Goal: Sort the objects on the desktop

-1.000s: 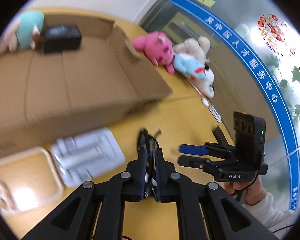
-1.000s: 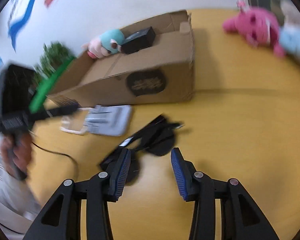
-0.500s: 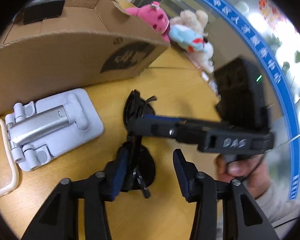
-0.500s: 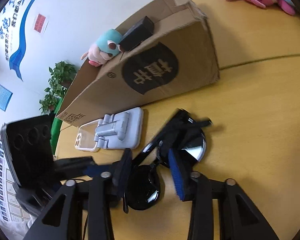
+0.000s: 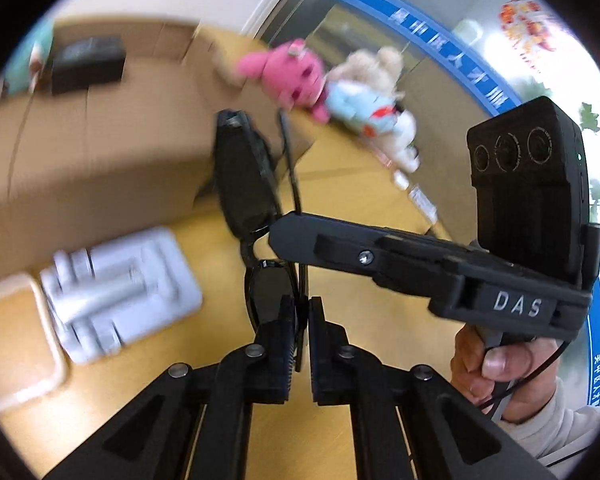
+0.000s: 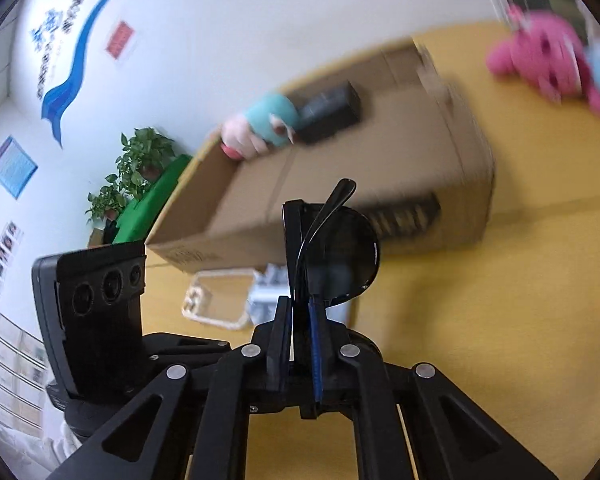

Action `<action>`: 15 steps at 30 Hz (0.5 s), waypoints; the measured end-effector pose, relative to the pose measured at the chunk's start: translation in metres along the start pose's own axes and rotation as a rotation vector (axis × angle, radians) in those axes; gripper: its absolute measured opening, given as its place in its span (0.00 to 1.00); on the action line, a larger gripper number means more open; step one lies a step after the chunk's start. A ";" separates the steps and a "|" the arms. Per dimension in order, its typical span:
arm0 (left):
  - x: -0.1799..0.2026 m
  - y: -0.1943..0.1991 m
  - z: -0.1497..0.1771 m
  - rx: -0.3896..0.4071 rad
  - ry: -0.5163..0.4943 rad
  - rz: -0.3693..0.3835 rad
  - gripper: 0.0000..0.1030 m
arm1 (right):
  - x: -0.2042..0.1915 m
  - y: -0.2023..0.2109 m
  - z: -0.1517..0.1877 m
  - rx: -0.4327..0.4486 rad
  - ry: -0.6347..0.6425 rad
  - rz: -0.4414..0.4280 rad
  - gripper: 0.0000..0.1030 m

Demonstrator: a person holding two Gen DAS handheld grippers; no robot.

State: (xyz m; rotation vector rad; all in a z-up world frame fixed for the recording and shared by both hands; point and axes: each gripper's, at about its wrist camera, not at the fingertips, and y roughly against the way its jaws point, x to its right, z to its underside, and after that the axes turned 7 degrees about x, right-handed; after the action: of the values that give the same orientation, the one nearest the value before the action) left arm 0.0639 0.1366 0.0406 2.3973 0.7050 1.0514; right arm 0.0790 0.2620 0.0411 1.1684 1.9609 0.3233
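Both grippers pinch the sunglasses [image 5: 246, 184]. The left gripper [image 5: 302, 320] has one end and the right gripper [image 6: 298, 320] has the other, up off the bench [image 5: 360, 184]. The box [image 6: 340, 184] behind already holds a black case [image 6: 330, 112] and a soft toy [image 6: 260, 126]. I think the sunglasses go in next. A gray stand [image 5: 116, 292], a tray [image 5: 16, 336] and plush toys [image 5: 296, 70] wait on the bench. Nothing blocks the way.
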 end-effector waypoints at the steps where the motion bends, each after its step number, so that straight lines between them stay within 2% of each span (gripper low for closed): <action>1: 0.003 0.006 -0.008 0.018 -0.016 0.000 0.05 | -0.005 0.007 -0.007 0.020 0.016 0.001 0.07; 4: 0.005 0.016 -0.038 0.058 -0.047 0.009 0.05 | -0.019 0.015 -0.039 0.083 0.055 0.001 0.07; 9: -0.007 0.017 -0.093 0.103 -0.055 0.034 0.05 | -0.026 0.014 -0.094 0.123 0.109 0.023 0.07; 15: -0.042 0.002 -0.160 0.116 -0.029 0.043 0.05 | -0.021 -0.021 -0.166 0.125 0.140 0.066 0.07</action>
State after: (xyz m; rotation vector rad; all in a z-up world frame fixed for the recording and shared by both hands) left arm -0.0817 0.1383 0.1181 2.5314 0.7255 1.0171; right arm -0.0536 0.2629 0.1457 1.3239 2.0916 0.3289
